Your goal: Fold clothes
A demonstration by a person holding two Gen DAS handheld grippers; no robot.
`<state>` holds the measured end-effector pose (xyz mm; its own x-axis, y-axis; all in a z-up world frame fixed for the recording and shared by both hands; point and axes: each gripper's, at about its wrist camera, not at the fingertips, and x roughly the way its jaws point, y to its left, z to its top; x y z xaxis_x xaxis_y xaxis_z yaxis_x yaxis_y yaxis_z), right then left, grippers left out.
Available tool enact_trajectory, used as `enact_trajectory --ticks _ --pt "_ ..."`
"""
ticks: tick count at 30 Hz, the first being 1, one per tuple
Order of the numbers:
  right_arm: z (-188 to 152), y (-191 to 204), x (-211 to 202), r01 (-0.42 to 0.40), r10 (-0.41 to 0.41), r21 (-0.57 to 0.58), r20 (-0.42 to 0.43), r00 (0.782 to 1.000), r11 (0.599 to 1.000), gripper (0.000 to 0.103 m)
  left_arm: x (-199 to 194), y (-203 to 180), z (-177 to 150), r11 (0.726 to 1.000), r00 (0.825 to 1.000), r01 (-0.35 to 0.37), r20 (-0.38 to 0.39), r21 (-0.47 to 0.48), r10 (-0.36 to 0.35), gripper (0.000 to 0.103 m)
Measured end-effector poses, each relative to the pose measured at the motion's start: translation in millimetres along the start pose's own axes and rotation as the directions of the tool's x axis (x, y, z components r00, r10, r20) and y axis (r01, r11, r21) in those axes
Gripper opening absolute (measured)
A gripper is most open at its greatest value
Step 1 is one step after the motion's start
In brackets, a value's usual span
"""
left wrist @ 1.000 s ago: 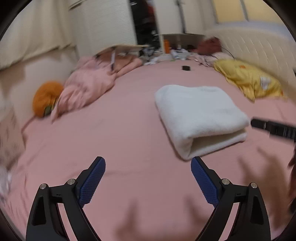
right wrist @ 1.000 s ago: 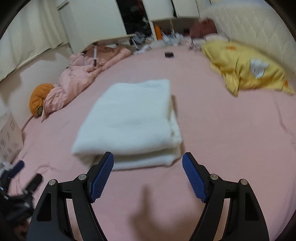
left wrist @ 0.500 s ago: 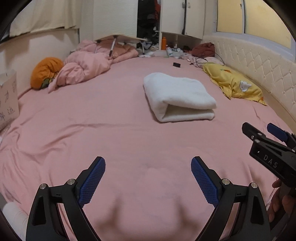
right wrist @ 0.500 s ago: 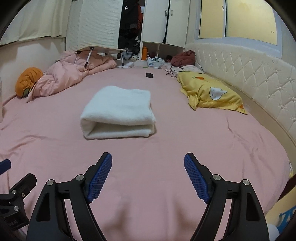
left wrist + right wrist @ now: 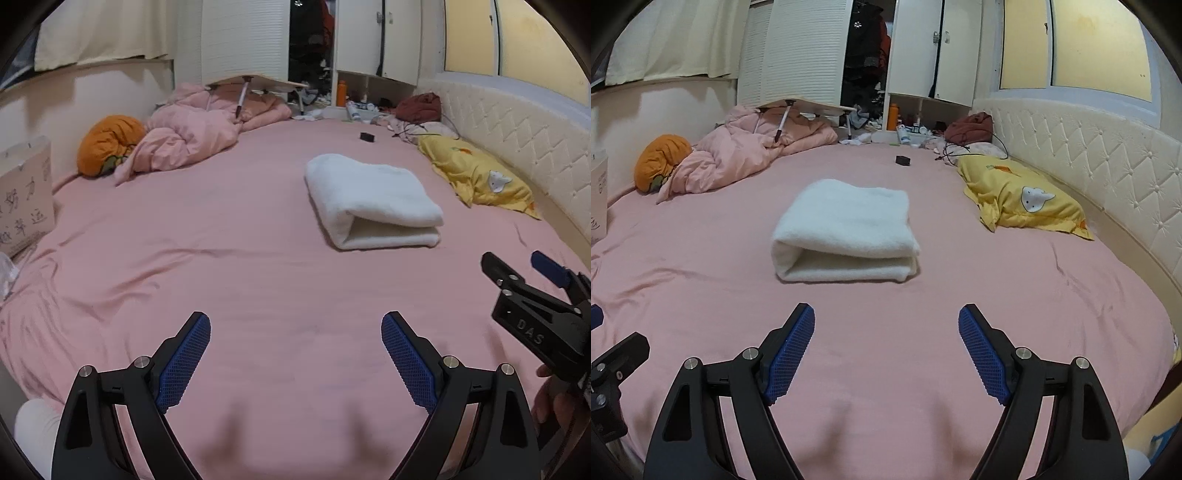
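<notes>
A white fleece garment (image 5: 373, 201) lies folded in a thick rectangle on the pink bed sheet (image 5: 240, 266). It also shows in the right wrist view (image 5: 846, 234), straight ahead. My left gripper (image 5: 295, 332) is open and empty, low over the near part of the bed, well back from the fold. My right gripper (image 5: 886, 325) is open and empty too, short of the fold. The right gripper also shows at the right edge of the left wrist view (image 5: 524, 267), and part of the left one at the left edge of the right wrist view (image 5: 613, 365).
A yellow pillow (image 5: 1023, 195) lies along the quilted headboard (image 5: 1108, 177) at right. A crumpled pink duvet (image 5: 192, 136) and an orange cushion (image 5: 109, 146) sit at the far left. A small black object (image 5: 903, 160) lies beyond the fold. A cardboard box (image 5: 24, 192) stands left.
Both grippers have pulled back from the folded garment and levelled out. The fold now lies farther away in both views. Both stayed open and empty.
</notes>
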<state>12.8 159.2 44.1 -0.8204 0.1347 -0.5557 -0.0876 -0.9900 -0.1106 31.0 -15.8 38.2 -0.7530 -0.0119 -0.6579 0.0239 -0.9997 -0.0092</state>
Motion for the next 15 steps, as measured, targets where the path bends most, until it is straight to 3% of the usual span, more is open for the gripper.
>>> enact_trajectory --ticks 5,15 --pt "2 -6 0 -0.008 0.008 0.026 -0.001 1.000 1.000 0.080 0 -7 1 0.997 0.998 -0.060 -0.008 0.047 0.060 0.094" --pt "6 -17 1 -0.022 0.022 0.071 0.003 1.000 0.997 0.080 2 -16 0 0.993 0.997 -0.071 -0.015 0.090 0.072 0.094"
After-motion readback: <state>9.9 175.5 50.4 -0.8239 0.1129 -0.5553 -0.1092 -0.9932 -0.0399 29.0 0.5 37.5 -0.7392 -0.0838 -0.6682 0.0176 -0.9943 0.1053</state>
